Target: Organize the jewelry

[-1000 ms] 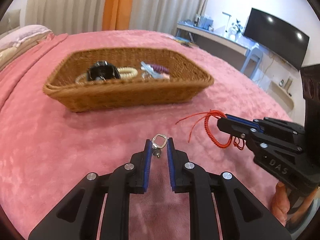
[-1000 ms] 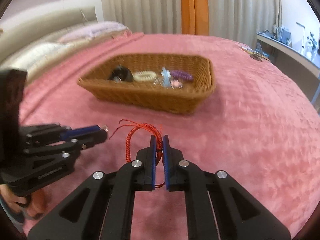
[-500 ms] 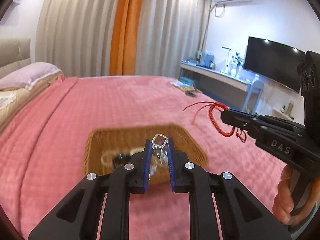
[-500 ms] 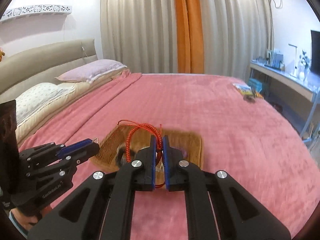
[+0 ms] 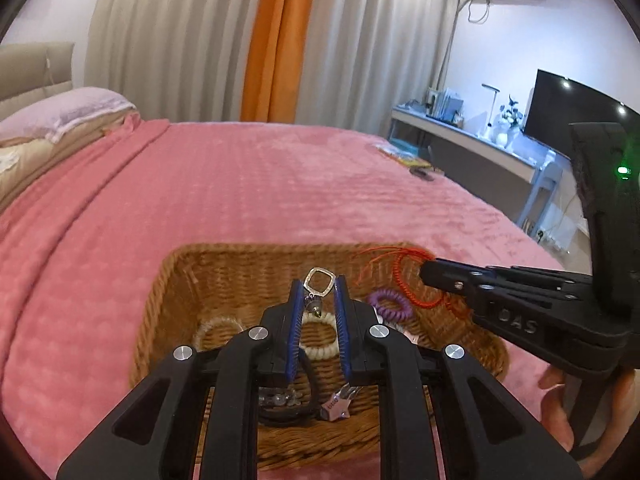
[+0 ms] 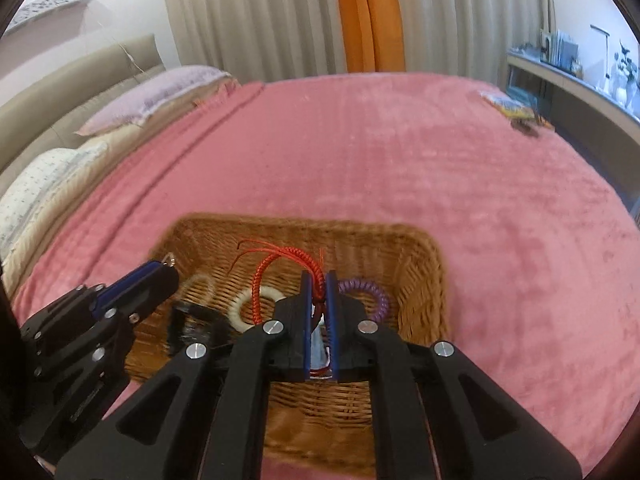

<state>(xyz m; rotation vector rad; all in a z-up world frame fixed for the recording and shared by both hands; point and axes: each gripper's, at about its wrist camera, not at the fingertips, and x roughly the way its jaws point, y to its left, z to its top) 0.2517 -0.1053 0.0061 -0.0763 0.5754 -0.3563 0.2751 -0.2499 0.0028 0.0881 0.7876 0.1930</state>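
Lettering "DAS" is moulded on the black right gripper (image 5: 430,274), whose jaws are pinched tight on a red braided cord bracelet (image 6: 310,266). The left gripper (image 5: 318,304), jaws narrowly apart, clamps a small silver square-ring charm (image 5: 319,281) at its tips. Both hang over the woven wicker basket (image 5: 168,276) on the pink blanket (image 5: 240,184). Inside, a purple coil hair tie (image 5: 390,306) lies at two o'clock and a cream ring (image 6: 244,306) sits near the middle.

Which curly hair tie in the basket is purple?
The purple coil hair tie, by the basket's right side beside the right gripper. The other one, left of it, is cream.
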